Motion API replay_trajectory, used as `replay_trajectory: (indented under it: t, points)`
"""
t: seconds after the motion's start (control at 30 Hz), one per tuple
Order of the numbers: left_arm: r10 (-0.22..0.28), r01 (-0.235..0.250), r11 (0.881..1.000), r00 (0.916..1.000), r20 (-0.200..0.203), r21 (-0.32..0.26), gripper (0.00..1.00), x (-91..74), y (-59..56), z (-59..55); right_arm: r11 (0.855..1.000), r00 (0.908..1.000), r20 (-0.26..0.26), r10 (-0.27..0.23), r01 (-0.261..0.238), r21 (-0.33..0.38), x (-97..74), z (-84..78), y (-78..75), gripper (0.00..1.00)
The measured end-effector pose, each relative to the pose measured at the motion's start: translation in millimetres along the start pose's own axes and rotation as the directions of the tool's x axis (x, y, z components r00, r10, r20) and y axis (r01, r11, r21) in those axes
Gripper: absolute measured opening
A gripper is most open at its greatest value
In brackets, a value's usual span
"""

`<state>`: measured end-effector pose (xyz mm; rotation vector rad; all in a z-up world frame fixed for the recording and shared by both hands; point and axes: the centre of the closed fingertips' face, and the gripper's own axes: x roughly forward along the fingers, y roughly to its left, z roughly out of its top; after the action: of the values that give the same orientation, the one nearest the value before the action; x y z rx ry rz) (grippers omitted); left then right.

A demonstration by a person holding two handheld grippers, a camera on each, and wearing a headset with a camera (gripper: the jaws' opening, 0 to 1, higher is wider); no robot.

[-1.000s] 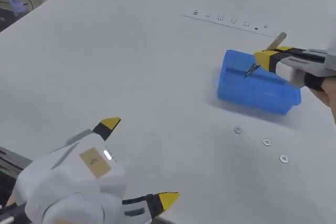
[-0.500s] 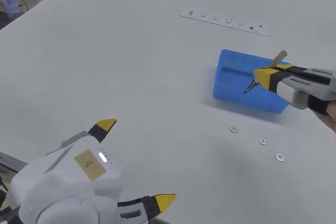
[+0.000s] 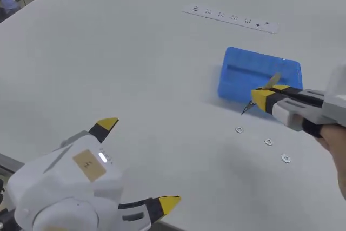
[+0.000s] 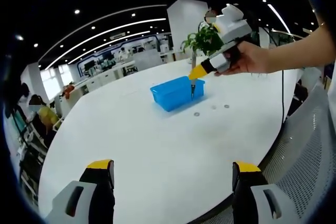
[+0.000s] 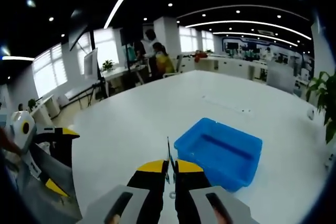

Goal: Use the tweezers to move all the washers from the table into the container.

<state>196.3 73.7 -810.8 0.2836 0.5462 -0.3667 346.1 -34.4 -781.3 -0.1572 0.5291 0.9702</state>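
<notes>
Bright even ceiling light, soft shadows, fisheye-bent edges, sharp focus

right tongs [image 3: 258, 97] — gripping tweezers [image 3: 247, 106] | tip seemingly near closest washer [image 3: 239, 130]

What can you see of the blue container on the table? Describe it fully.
The container is a shallow, open-topped rectangular tray, bright blue, plastic-looking, with a raised rim. It sits flat on the white table. Three washers lie apart from it on its near side. The tweezers in the right gripper hang by its near wall; contact cannot be told.
</notes>
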Motion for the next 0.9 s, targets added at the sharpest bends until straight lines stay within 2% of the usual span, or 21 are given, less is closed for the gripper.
replay_trajectory:
  t: [0.13,0.37,0.5,0.9]
  points:
    - [-0.001,0.001,1.0,1.0,-0.006,0.003,0.96,0.4,-0.4,-0.9,1.0,0.9997,-0.023,-0.009,0.009,-0.024,2.3,-8.4,1.3,0.03]
    - [0.004,-0.004,1.0,0.9999,-0.013,0.01,0.95,0.5,0.1,-2.0,1.0,0.9994,-0.033,-0.012,0.011,-0.014,3.1,-15.9,-0.6,0.03]
    - [0.008,-0.008,1.0,0.9999,-0.008,0.008,0.95,0.1,1.0,-1.1,1.0,0.9993,-0.034,-0.017,0.016,-0.013,3.8,-18.8,-2.6,0.03]
    - [0.002,-0.002,1.0,0.9997,-0.026,0.011,0.94,1.1,-0.4,-4.2,0.999,0.9978,-0.062,-0.025,0.023,-0.025,7.7,-26.8,-4.9,0.03]
